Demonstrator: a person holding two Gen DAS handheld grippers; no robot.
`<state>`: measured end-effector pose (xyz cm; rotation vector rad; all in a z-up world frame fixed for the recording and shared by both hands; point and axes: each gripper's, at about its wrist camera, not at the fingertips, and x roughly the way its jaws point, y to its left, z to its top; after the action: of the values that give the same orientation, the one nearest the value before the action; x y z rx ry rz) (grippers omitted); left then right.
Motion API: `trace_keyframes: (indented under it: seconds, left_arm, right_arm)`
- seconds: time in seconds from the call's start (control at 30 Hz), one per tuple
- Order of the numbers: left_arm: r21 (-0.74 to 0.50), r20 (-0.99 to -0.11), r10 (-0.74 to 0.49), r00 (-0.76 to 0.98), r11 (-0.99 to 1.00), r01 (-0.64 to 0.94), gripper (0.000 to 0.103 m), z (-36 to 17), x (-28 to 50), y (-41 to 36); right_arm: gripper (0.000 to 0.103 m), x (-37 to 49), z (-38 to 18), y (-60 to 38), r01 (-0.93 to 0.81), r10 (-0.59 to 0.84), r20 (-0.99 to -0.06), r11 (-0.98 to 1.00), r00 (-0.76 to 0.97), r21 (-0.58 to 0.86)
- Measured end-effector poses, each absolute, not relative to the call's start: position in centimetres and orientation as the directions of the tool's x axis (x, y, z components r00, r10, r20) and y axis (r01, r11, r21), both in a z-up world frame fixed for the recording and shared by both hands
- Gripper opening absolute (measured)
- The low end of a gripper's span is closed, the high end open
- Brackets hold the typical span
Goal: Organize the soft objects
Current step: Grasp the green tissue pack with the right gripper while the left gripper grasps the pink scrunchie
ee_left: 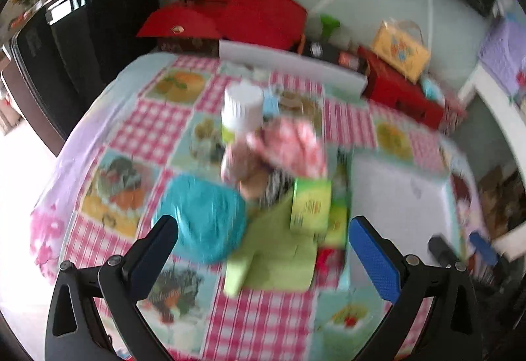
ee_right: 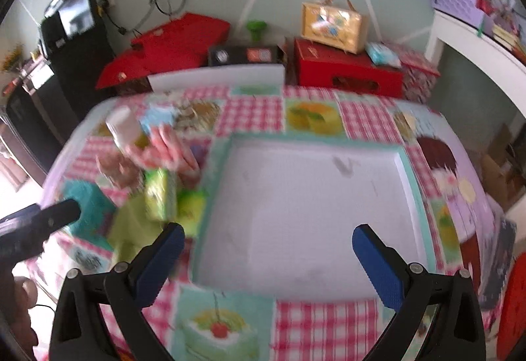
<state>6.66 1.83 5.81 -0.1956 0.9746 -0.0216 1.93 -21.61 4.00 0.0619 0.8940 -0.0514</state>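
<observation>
1. While both views were blurred, the left gripper (ee_left: 263,246) hung with jaws spread and empty; the teal soft ball (ee_left: 203,216) lay just ahead, toward its left finger.
2. The right gripper (ee_right: 268,249), also spread and empty, faced the white tray (ee_right: 407,177), so the left was nearer.

A teal fluffy cloth (ee_left: 203,219), a pink checked cloth (ee_left: 292,144) and a flat green cloth (ee_left: 276,259) lie clustered beside the empty white tray (ee_right: 302,206).
</observation>
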Motion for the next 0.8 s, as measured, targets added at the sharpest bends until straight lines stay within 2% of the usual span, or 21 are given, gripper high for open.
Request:
trace_keyframes:
  seconds: [0.13, 0.33, 0.5, 0.63, 0.73, 0.8]
  left_arm:
    - [-0.191, -0.807, -0.087, 0.584, 0.974, -0.119, 0.103, 7.0, 9.6, 3.0]
    - [-0.198, -0.833, -0.065, 0.55, 0.963, -0.186, 0.103, 5.9, 12.8, 5.3]
    - [-0.184, -0.86, -0.035, 0.509, 0.952, -0.245, 0.103, 3.7, 14.2, 7.0]
    - [-0.199, -0.875, -0.035, 0.483, 0.935, -0.294, 0.103, 2.5, 15.3, 7.7]
    - [-0.183, -0.882, -0.034, 0.47, 0.943, -0.276, 0.103, 1.8, 15.8, 7.2]
    - [-0.161, -0.89, -0.023, 0.455, 0.95, -0.267, 0.103, 1.3, 16.1, 6.9]
  right_arm:
    - [0.103, 4.7, 5.4, -20.9, 0.03, 0.027, -0.755, 0.998, 0.656, 0.061]
    - [0.101, 8.4, 5.2, -19.3, -0.019, 0.117, -0.745, 0.99, 0.656, 0.139]
    - [0.096, 10.9, 3.3, -17.6, -0.062, 0.205, -0.768, 0.975, 0.606, 0.212]
    - [0.089, 12.3, 1.5, -15.6, -0.119, 0.241, -0.799, 0.97, 0.551, 0.21]
    - [0.086, 13.1, 0.0, -14.9, -0.122, 0.276, -0.821, 0.961, 0.499, 0.249]
    - [0.081, 13.5, -0.9, -14.8, -0.117, 0.317, -0.822, 0.948, 0.473, 0.297]
